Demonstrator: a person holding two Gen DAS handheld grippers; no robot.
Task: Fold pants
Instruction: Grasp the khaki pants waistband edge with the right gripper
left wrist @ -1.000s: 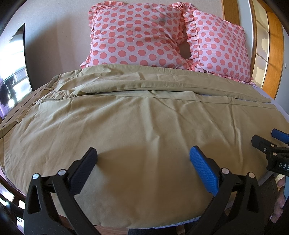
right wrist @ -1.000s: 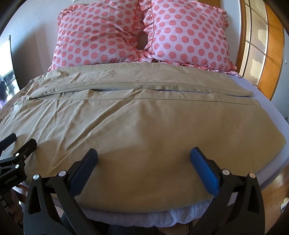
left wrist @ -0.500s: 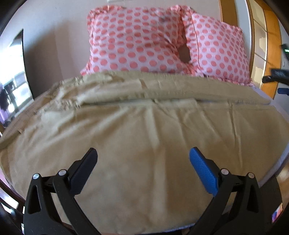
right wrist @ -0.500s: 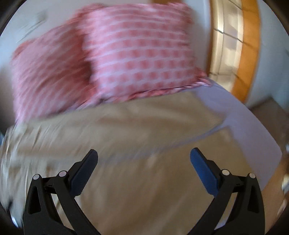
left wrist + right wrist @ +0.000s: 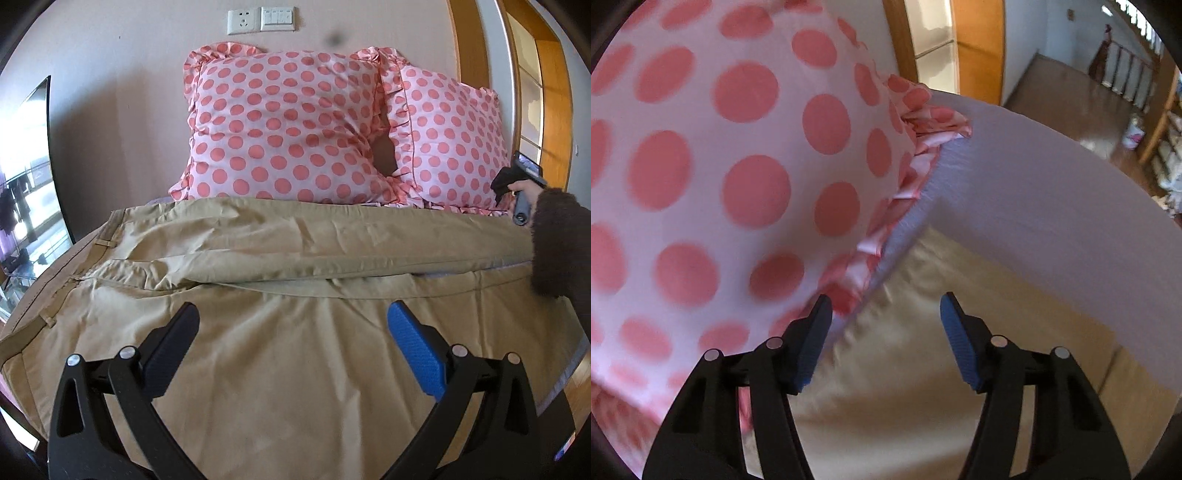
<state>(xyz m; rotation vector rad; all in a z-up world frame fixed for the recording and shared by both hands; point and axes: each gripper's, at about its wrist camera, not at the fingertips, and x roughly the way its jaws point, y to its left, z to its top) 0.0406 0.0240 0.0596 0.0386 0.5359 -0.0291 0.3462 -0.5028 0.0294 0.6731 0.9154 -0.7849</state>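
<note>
Khaki pants (image 5: 295,332) lie spread flat across the bed, waistband at the left, both legs running to the right. My left gripper (image 5: 291,332) is open and empty, hovering over the near leg. My right gripper (image 5: 886,314) is open and empty, low over the far leg's hem end (image 5: 923,369), right beside the polka-dot pillow. In the left wrist view the right gripper's body (image 5: 521,184) and the sleeved arm holding it show at the far right, over the far leg.
Two pink polka-dot pillows (image 5: 284,125) (image 5: 720,166) lean against the wall at the head of the bed. The pale bedsheet (image 5: 1052,192) shows past the hems. A wooden door frame (image 5: 554,110) and wooden floor (image 5: 1071,103) lie to the right.
The right gripper swung from the bed's near edge across to the far right by the pillow. The left gripper rose and moved forward over the near leg. Both stayed open.
</note>
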